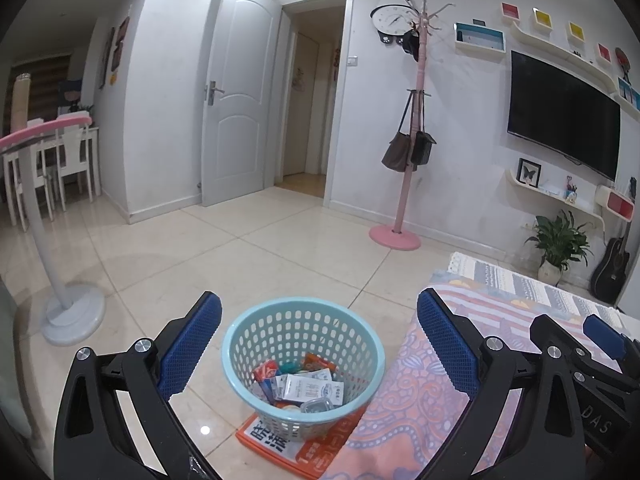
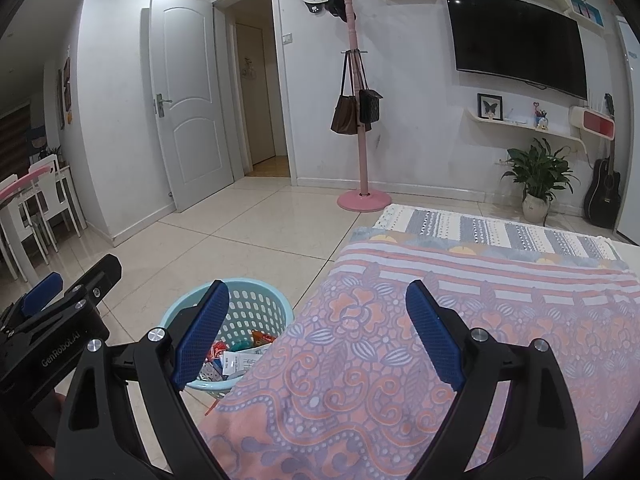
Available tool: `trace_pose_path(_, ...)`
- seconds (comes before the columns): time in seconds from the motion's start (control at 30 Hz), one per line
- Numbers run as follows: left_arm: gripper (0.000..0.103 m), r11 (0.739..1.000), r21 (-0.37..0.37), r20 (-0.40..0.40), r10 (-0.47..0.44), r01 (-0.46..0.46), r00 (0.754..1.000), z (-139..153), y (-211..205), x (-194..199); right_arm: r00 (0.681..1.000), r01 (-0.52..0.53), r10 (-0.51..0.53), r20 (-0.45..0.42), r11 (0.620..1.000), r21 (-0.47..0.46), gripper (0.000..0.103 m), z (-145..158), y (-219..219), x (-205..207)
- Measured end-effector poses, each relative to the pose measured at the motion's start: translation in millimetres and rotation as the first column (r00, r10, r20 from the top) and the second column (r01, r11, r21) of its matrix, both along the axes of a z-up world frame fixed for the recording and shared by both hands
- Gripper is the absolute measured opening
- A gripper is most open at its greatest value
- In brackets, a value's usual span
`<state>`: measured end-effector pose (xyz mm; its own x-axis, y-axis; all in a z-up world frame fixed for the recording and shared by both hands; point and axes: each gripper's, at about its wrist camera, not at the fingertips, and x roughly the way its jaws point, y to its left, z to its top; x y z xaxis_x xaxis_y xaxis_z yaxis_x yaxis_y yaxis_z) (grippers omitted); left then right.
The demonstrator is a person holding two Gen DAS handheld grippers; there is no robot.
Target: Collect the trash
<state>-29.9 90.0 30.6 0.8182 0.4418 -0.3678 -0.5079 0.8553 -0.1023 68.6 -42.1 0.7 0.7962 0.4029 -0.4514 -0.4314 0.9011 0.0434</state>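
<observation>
Currently your left gripper [image 1: 318, 344] and right gripper [image 2: 318, 334] both hang with jaws spread wide, nothing between the pads. Your light-blue basket [image 1: 302, 320] stands on a red-and-white printed sheet [image 1: 276, 446] on the floor, beside the patterned cloth [image 2: 440, 360], with wrappers and packets [image 1: 304, 386] inside.

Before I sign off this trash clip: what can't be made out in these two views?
- Pale blue perforated plastic basket: the right wrist view hides its right side behind the pink patterned cloth.
- Wrappers in the basket: print too small to read.
- Orange printed sheet under the basket: mostly covered by basket and cloth.
- Floor beyond the cloth: hidden in both views.
</observation>
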Motion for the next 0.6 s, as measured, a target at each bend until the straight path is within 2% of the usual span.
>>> trace_pose_path(0.6,0.095,1.0,0.001,-0.001,0.0,0.0,1.0,-0.9,-2.6,1.0,1.0,-0.003,0.003,-0.006,1.0,-0.004,0.086,1.1,1.4,1.5)
